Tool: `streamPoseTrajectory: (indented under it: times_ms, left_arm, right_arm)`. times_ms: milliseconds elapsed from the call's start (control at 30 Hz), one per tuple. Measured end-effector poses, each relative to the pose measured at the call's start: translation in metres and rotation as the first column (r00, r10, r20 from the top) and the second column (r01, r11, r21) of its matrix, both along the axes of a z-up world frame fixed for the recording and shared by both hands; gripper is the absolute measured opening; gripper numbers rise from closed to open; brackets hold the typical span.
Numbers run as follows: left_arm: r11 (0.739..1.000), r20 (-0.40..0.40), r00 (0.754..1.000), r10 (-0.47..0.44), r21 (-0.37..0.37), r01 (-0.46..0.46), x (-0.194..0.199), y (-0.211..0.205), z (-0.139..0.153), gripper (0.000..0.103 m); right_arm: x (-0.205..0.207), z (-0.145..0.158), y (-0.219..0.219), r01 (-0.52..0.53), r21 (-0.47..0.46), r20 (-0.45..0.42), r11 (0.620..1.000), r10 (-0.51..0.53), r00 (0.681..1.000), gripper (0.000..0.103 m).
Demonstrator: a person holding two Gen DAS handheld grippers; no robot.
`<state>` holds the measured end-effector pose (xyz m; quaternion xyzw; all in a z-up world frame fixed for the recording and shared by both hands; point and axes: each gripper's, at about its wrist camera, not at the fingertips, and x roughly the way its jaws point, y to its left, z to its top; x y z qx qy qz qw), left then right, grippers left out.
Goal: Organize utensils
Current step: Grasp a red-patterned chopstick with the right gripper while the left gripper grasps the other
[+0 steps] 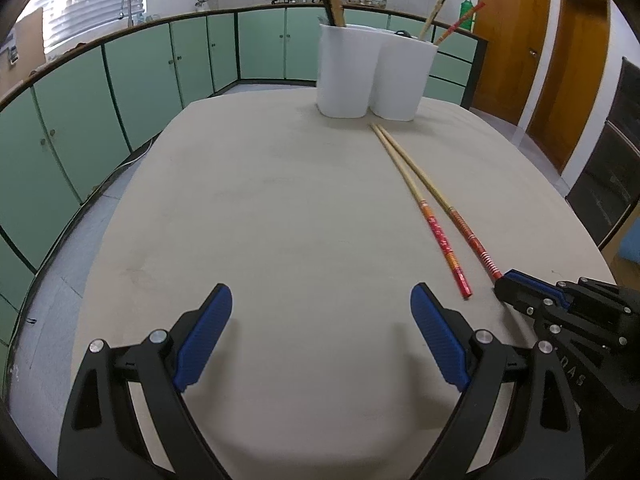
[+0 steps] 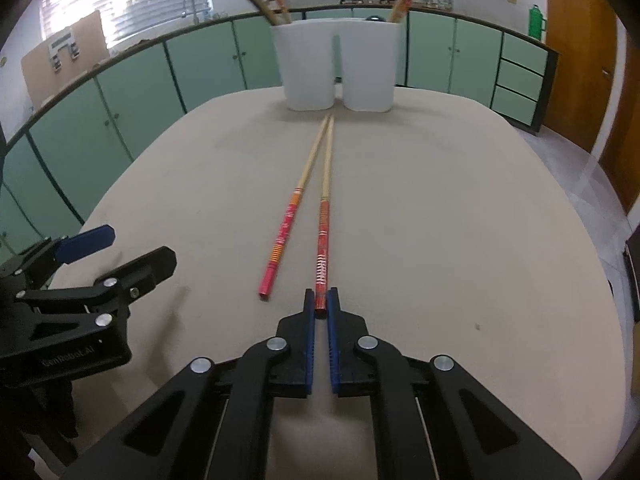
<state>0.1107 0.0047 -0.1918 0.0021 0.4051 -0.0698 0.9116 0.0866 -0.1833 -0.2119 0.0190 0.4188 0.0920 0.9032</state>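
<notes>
Daylight came through the blinds of the window (image 1: 96,0) at upper left, blown out to white glare. The room was evenly lit and fairly bright; soft shadows lay on the worktop (image 1: 280,200). Both fisheye views bent the cabinets (image 2: 132,80) into curves, with dark vignetted corners. Focus was sharp throughout.

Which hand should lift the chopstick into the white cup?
The right gripper: its jaws already pinch the red end of one chopstick. The left gripper is open over bare table.

Home kitchen (green cabinets (image 1: 192,60), faucet (image 1: 127,2)).
</notes>
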Motion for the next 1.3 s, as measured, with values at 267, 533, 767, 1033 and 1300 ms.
streamPoseTrajectory:
  times_ms: [267,533,767,1033,1300]
  left_arm:
    - [0.998,-0.016,0.998,-0.054,-0.022,0.053,0.000,-0.032,-0.003,0.088]
    - [0.996,-0.050,0.995,-0.084,-0.022,0.083,0.009,-0.058,-0.010,0.080]
    - [0.997,-0.070,0.994,-0.079,-0.003,0.079,0.017,-0.071,-0.014,0.068]
    - [0.996,-0.058,0.995,-0.080,0.027,0.082,0.012,-0.080,-0.012,0.037]
    - [0.994,-0.048,0.994,-0.096,0.038,0.098,0.010,-0.086,-0.012,0.007]
  right_arm:
    - [-0.002,0.002,-0.044,0.102,0.028,0.007,0.994,-0.102,0.995,0.006]
    - [-0.003,0.006,-0.059,0.117,0.045,0.027,0.992,-0.119,0.993,0.006]
    - [-0.002,0.006,-0.067,0.118,0.063,0.028,0.991,-0.120,0.992,0.006]
    - [0.000,0.002,-0.070,0.119,0.075,0.017,0.990,-0.121,0.993,0.006]
    - [0.001,0.001,-0.071,0.127,0.078,0.012,0.989,-0.128,0.992,0.006]
